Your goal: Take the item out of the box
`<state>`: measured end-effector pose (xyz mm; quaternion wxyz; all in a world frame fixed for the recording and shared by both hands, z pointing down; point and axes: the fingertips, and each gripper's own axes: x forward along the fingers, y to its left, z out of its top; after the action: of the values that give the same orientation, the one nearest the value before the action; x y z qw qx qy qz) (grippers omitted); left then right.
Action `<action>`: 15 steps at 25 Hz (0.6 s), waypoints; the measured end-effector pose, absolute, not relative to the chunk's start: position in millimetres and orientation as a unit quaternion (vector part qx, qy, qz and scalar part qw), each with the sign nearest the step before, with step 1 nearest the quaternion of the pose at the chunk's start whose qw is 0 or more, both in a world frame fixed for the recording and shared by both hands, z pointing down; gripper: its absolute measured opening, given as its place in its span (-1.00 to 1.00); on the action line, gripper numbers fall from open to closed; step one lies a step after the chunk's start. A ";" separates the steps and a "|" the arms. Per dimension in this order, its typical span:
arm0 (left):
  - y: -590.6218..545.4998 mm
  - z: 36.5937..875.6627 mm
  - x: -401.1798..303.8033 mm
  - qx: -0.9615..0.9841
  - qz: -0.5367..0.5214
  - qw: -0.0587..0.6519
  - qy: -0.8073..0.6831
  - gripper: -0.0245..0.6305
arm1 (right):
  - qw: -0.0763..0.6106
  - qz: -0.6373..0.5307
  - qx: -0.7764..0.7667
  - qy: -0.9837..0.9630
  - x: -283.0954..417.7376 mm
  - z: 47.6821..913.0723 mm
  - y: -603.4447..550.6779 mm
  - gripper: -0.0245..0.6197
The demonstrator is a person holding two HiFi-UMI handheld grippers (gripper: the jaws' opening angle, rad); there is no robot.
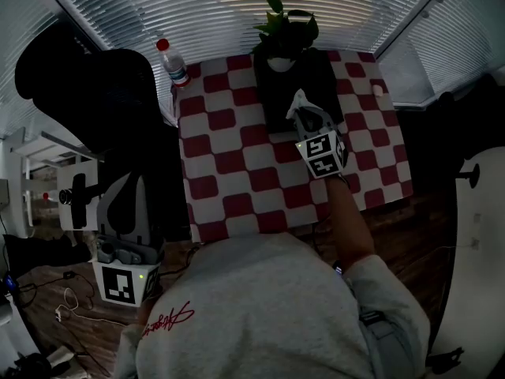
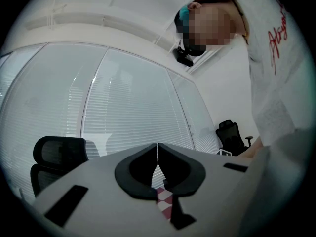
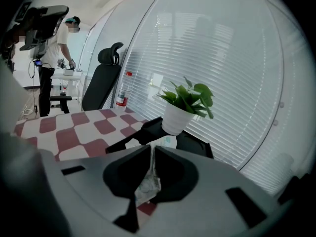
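Left gripper (image 1: 132,178), at the lower left beside the table (image 1: 229,164), is pointing up-frame, its jaws pressing together on nothing. Right gripper (image 1: 302,107), right of centre, is pinching a crumpled packet (image 3: 147,184) just above the open black box (image 1: 296,81), with the plant (image 1: 284,22) standing behind.

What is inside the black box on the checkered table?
Only a pale crinkled packet shows, pinched in the right gripper over the box. The rest of the interior is hidden by the gripper and the dark flaps.
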<state>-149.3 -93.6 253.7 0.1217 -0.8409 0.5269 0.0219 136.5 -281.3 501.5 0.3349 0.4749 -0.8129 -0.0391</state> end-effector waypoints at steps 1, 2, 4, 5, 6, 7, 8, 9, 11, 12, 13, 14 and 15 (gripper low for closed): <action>-93.4 254.4 -148.1 -0.842 0.021 0.120 0.525 -0.87 | 0.332 -0.040 0.477 -0.813 137.5 499.3 -280.3 -0.80; -93.3 254.4 -147.4 -0.843 0.021 0.119 0.524 -0.87 | 0.329 -0.039 0.480 -0.813 138.6 497.3 -279.2 -0.80; -93.4 252.8 -146.6 -0.843 0.025 0.124 0.523 -0.87 | 0.321 -0.039 0.483 -0.813 140.1 492.9 -277.9 -0.80; -93.5 251.6 -146.2 -0.843 0.026 0.127 0.522 -0.87 | 0.316 -0.041 0.485 -0.814 140.2 490.2 -277.5 -0.80; -93.5 250.6 -145.6 -0.843 0.028 0.129 0.522 -0.87 | 0.312 -0.042 0.486 -0.815 140.0 487.3 -277.0 -0.80; -93.5 249.8 -144.8 -0.843 0.030 0.131 0.521 -0.87 | 0.308 -0.044 0.487 -0.816 139.7 484.7 -276.4 -0.80; -93.5 249.6 -144.3 -0.843 0.030 0.132 0.520 -0.87 | 0.305 -0.045 0.488 -0.817 139.6 482.9 -275.6 -0.80; -93.3 250.3 -144.2 -0.843 0.028 0.132 0.520 -0.87 | 0.302 -0.046 0.489 -0.817 139.8 481.8 -275.0 -0.80; -93.1 252.0 -143.7 -0.843 0.025 0.127 0.521 -0.87 | 0.297 -0.046 0.489 -0.818 139.8 480.9 -273.9 -0.80; -93.2 251.9 -143.4 -0.844 0.025 0.125 0.522 -0.87 | 0.294 -0.046 0.489 -0.820 139.0 479.9 -273.5 -0.80; -93.5 251.5 -143.3 -0.843 0.026 0.125 0.522 -0.87 | 0.290 -0.046 0.489 -0.822 137.5 478.0 -273.3 -0.80; -93.8 251.2 -143.6 -0.844 0.026 0.126 0.521 -0.87 | 0.284 -0.045 0.488 -0.824 135.7 475.6 -273.1 -0.80; -94.0 251.3 -143.6 -0.844 0.025 0.126 0.521 -0.87 | 0.280 -0.045 0.488 -0.825 134.2 472.7 -272.8 -0.80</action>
<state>-143.6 -94.0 251.3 0.1263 -0.8439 0.5207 0.0254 134.2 -272.8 472.7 0.2800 0.4885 -0.8252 -0.0449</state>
